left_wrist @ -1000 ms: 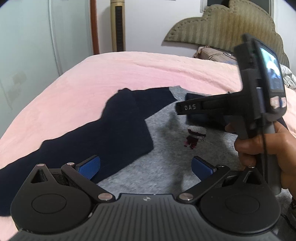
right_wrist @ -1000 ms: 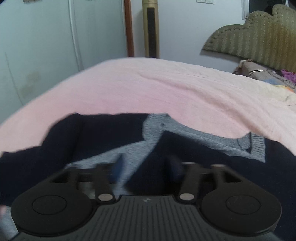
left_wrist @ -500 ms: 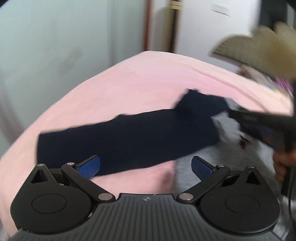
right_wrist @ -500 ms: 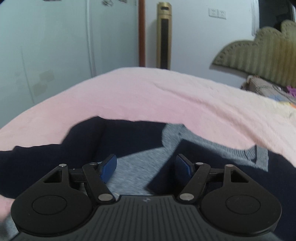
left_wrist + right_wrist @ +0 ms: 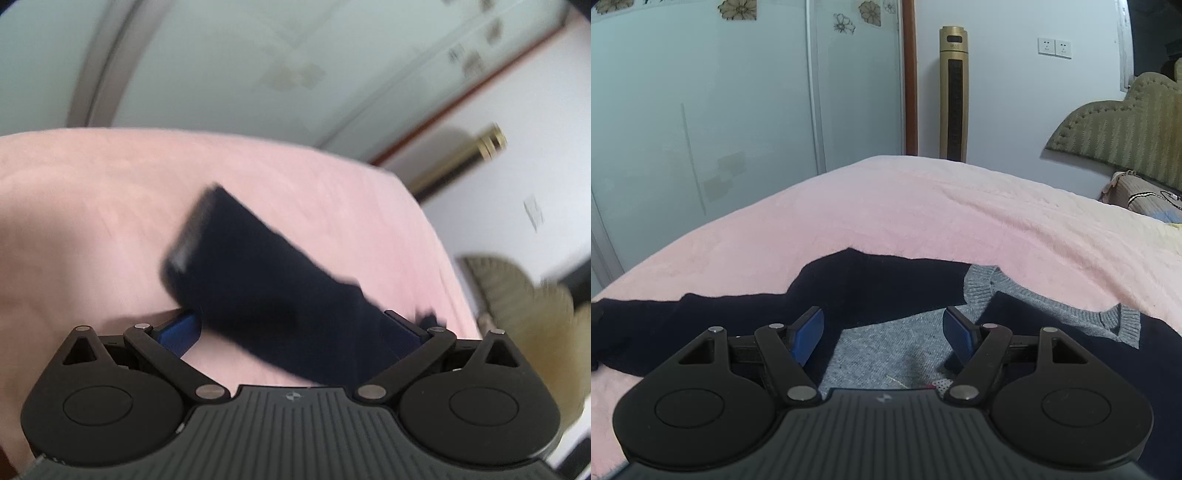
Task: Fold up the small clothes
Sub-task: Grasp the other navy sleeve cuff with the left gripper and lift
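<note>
The sweater (image 5: 897,343) lies flat on the pink bed (image 5: 923,214), grey in the body with navy sleeves, and in the right wrist view it fills the lower half of the frame from 9 o'clock round to 3 o'clock. Its grey ribbed collar (image 5: 979,284) sits at about 1 o'clock from the right tongs (image 5: 882,334), which hang released over the grey chest panel, the two blue pads well apart with nothing between them. One navy sleeve (image 5: 683,317) runs out straight toward 9 o'clock across the blanket.

In the left wrist view, blurred and tilted, that navy sleeve (image 5: 266,288) stretches from 11 o'clock down toward 5 o'clock, its cuff end at the far tip. The left tongs (image 5: 291,332) stand spread wide, released; the sleeve passes across the gap between the blue pads, and whether either pad touches the cloth cannot be told through the blur.

Beyond the bed stand a gold tower fan (image 5: 953,92) at 12 o'clock, pale wardrobe doors (image 5: 720,110) at 10 o'clock, and an olive padded headboard (image 5: 1126,129) at 2 o'clock.
</note>
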### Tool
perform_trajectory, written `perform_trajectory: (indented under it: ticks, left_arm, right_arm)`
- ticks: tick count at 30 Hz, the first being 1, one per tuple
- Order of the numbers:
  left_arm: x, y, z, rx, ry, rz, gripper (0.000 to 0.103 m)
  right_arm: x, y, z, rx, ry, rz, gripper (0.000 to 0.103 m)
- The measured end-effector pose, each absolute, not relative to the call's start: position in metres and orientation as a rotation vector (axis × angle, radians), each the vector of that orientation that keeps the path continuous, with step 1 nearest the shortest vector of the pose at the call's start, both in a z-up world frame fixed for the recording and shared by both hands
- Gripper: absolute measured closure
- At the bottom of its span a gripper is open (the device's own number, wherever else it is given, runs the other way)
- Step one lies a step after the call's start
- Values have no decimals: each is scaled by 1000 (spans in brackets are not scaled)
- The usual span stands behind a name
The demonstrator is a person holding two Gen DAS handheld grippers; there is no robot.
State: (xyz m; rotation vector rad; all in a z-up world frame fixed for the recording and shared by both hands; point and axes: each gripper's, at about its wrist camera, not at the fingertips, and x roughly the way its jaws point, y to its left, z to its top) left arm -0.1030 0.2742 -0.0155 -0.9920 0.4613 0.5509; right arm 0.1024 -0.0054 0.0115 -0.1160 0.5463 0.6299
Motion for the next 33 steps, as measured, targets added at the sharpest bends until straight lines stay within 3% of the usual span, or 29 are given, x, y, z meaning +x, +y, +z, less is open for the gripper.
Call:
perform_trajectory:
  ticks: [5, 7, 8, 9, 10, 16, 26, 33]
  left_arm:
    - [-106, 302, -19, -1113, 402, 595, 22]
    - [-106, 308, -17, -1113, 408, 604, 59]
    - [-107, 310, -18, -1120, 416, 601, 69]
    - [-107, 312, -20, -1134, 428, 603, 88]
    - [-109, 314, -23, -1145, 440, 603, 99]
    - [-101, 326, -9, -1025, 451, 644, 99]
    - [-37, 374, 84, -540, 331, 935, 99]
    - [43, 310, 112, -444, 375, 693, 99]
  right_arm:
    - [100, -15, 13, -105, 546, 616, 29]
    - [100, -19, 14, -105, 549, 610, 29]
    - [100, -21, 14, -104, 551, 608, 29]
    - [101, -23, 13, -104, 552, 605, 29]
    - [101, -25, 13, -103, 554, 601, 29]
    - [104, -41, 12, -114, 565, 575, 28]
    - [118, -81, -2, -113, 614, 474, 24]
    - [135, -99, -23, -64, 736, 437, 24]
